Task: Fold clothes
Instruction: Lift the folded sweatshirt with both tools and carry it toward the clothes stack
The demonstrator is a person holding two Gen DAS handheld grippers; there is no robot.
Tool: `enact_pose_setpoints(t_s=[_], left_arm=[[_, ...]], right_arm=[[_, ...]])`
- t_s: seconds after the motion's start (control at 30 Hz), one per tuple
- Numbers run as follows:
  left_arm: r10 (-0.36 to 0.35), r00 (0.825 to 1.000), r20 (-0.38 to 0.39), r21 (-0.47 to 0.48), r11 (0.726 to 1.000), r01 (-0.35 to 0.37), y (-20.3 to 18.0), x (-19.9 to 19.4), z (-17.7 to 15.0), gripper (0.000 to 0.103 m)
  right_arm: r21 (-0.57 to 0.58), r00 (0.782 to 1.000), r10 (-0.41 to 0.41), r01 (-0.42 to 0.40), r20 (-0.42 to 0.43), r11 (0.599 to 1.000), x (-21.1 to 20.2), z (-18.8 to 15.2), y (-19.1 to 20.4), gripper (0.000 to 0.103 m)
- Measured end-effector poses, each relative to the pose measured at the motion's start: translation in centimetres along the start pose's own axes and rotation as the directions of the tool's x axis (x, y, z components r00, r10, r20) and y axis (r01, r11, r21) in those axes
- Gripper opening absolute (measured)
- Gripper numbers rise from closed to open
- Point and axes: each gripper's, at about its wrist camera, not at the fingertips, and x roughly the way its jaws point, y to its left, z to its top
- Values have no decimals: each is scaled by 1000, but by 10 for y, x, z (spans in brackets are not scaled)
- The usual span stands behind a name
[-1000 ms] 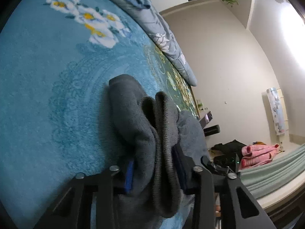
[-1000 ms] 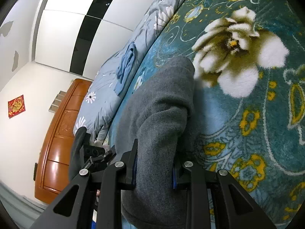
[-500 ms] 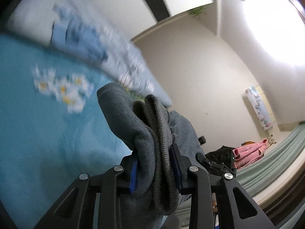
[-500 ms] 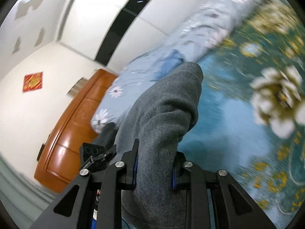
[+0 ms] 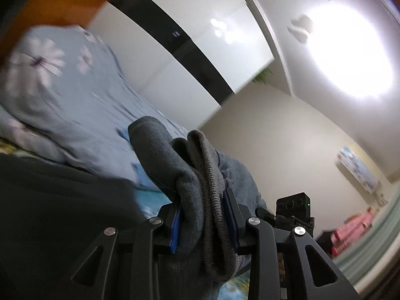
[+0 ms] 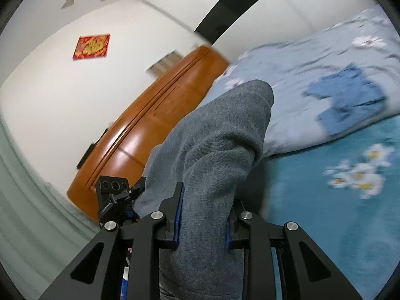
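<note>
A grey knit garment (image 5: 172, 165) is bunched between the jaws of my left gripper (image 5: 203, 221), which is shut on it; a ribbed hem shows in the fold. My right gripper (image 6: 203, 218) is shut on another thick fold of the same grey garment (image 6: 225, 135). Both grippers hold it lifted off the bed and tilted upward toward the walls. The rest of the garment hangs below, out of sight. The other gripper's camera block shows in each view, at the lower right in the left wrist view (image 5: 295, 212) and at the lower left in the right wrist view (image 6: 112, 200).
A teal floral blanket (image 6: 337, 200) covers the bed. A light blue flowered duvet (image 6: 312, 80) with a blue cloth (image 6: 350, 100) lies beyond it. An orange wooden headboard (image 6: 150, 130) stands behind. A dark cloth (image 5: 62, 212) fills the left wrist view's lower left. Pink clothes (image 5: 355, 227) lie far right.
Both grippers have risen and tilted up with the grey garment, lifting it off the teal blanket; the views now face the duvet, headboard and walls. Both grips stayed shut.
</note>
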Motion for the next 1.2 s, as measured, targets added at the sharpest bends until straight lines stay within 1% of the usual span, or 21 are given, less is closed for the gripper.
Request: enact_pose_setpoints(t_s=[0.1, 0.2, 0.27, 0.37, 0.47, 0.5, 0.57, 0.6, 0.63, 0.67, 0.7, 0.77, 0.83, 0.9, 0.93, 0.97, 1.07, 1.1, 1.17, 1.2], left_arm=[[59, 997, 54, -13, 998, -59, 25, -37, 10, 32], [101, 990, 94, -39, 994, -97, 56, -62, 12, 33], [117, 987, 114, -62, 992, -110, 78, -73, 10, 32], [137, 984, 110, -127, 984, -123, 123, -75, -3, 32], [173, 982, 80, -194, 969, -154, 164, -65, -17, 33], [175, 982, 77, -211, 965, -156, 175, -63, -22, 33], [150, 985, 90, -222, 967, -127, 184, -61, -29, 33], [150, 984, 95, -209, 970, -127, 184, -59, -30, 33], [163, 982, 96, -186, 972, -144, 182, -57, -30, 33], [177, 980, 94, -172, 972, -159, 180, -54, -30, 34], [188, 978, 93, -161, 972, -172, 180, -52, -30, 34], [193, 977, 93, -158, 972, -177, 182, -51, -30, 35], [200, 976, 89, -149, 971, -186, 180, -50, -28, 37], [218, 972, 84, -134, 969, -206, 175, -53, -27, 42], [239, 967, 88, -120, 966, -228, 167, -57, -25, 48], [267, 958, 105, -104, 961, -256, 160, -61, -22, 52], [338, 927, 161, -54, 941, -334, 139, -70, -14, 58], [337, 922, 188, -26, 941, -339, 128, -73, -12, 58], [331, 913, 237, 35, 937, -349, 105, -75, -8, 61], [324, 915, 242, 79, 933, -351, 94, -70, -8, 61]], right_arm=[[-15, 997, 23, -24, -69, 1000, 56, 1, 18, 26], [-28, 992, 40, -44, -121, 999, 103, -4, 30, 26], [-34, 988, 40, -45, -146, 998, 127, -10, 28, 26], [-39, 982, 27, -35, -186, 999, 161, -20, 20, 26], [-19, 973, -27, 23, -228, 1000, 187, -32, -4, 26], [-16, 970, -49, 47, -237, 999, 193, -36, -13, 27], [-14, 967, -73, 71, -246, 997, 198, -42, -23, 29], [-14, 962, -86, 85, -257, 996, 200, -42, -28, 31], [-15, 960, -95, 94, -264, 995, 201, -42, -30, 32], [-23, 957, -110, 108, -267, 994, 201, -42, -31, 36], [-38, 955, -133, 128, -265, 991, 203, -42, -31, 38], [-50, 953, -160, 152, -258, 987, 206, -39, -31, 40], [-31, 955, -149, 146, -255, 989, 202, -32, -35, 40], [-41, 960, -143, 137, -240, 990, 188, -25, -33, 40], [-54, 963, -145, 136, -229, 989, 182, -22, -30, 42], [-74, 965, -154, 141, -211, 987, 174, -17, -27, 42], [-124, 969, -196, 179, -149, 976, 150, -3, -21, 42], [-136, 970, -209, 192, -126, 972, 142, 1, -18, 42], [-141, 973, -203, 187, -109, 972, 132, 4, -14, 42], [-143, 976, -194, 179, -103, 973, 131, 5, -11, 42]])
